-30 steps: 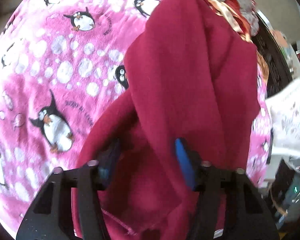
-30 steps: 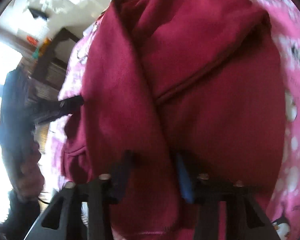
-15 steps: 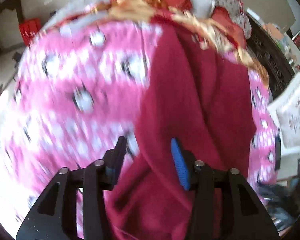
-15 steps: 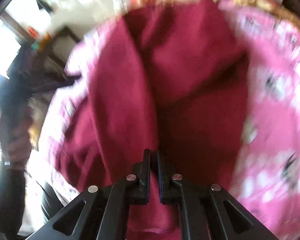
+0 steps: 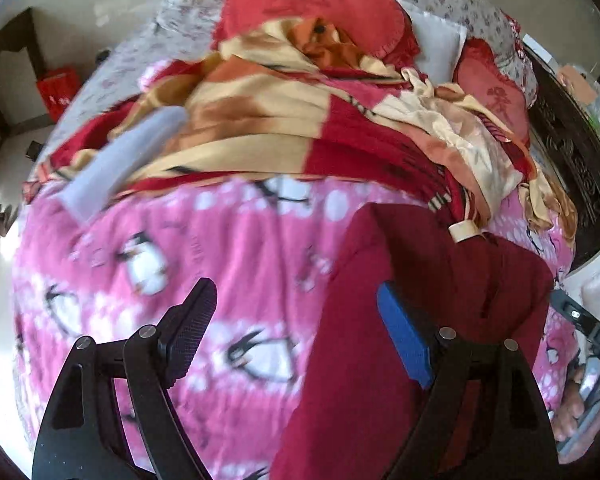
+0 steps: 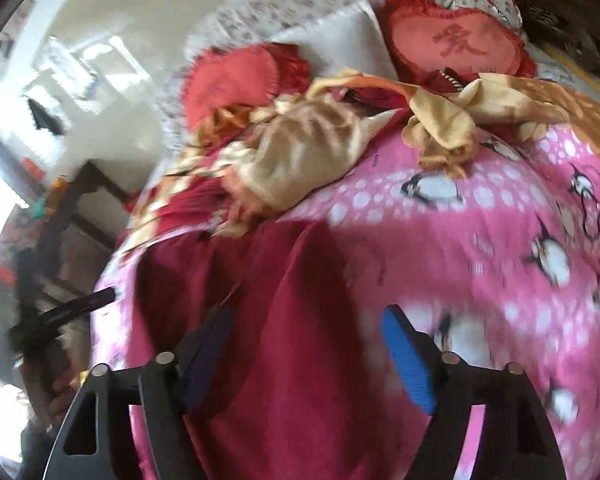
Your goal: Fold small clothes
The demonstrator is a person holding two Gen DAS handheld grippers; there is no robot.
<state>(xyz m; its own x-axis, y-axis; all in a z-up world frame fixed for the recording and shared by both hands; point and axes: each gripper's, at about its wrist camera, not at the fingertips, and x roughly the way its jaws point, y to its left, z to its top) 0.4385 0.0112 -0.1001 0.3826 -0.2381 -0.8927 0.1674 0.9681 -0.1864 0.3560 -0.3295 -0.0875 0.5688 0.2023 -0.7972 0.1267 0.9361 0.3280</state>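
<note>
A dark red garment [image 5: 384, 352] lies folded on a pink penguin blanket [image 5: 204, 264]. In the left wrist view it fills the lower right. My left gripper [image 5: 296, 336] is open and empty above the blanket, with its right finger over the garment's left edge. In the right wrist view the garment [image 6: 284, 344] lies at lower centre-left. My right gripper [image 6: 308, 348] is open and empty above it, holding nothing.
A crumpled red and gold quilt [image 5: 300, 120] and red cushions [image 5: 316, 4] lie at the far end of the bed. A dark carved headboard [image 5: 580, 152] runs along the right. The other hand-held gripper [image 6: 60, 316] shows at the left of the right wrist view.
Both grippers have let go of the garment and pulled back and up. The right gripper, shut half a second ago, is now open. The garment now lies flat on the blanket.
</note>
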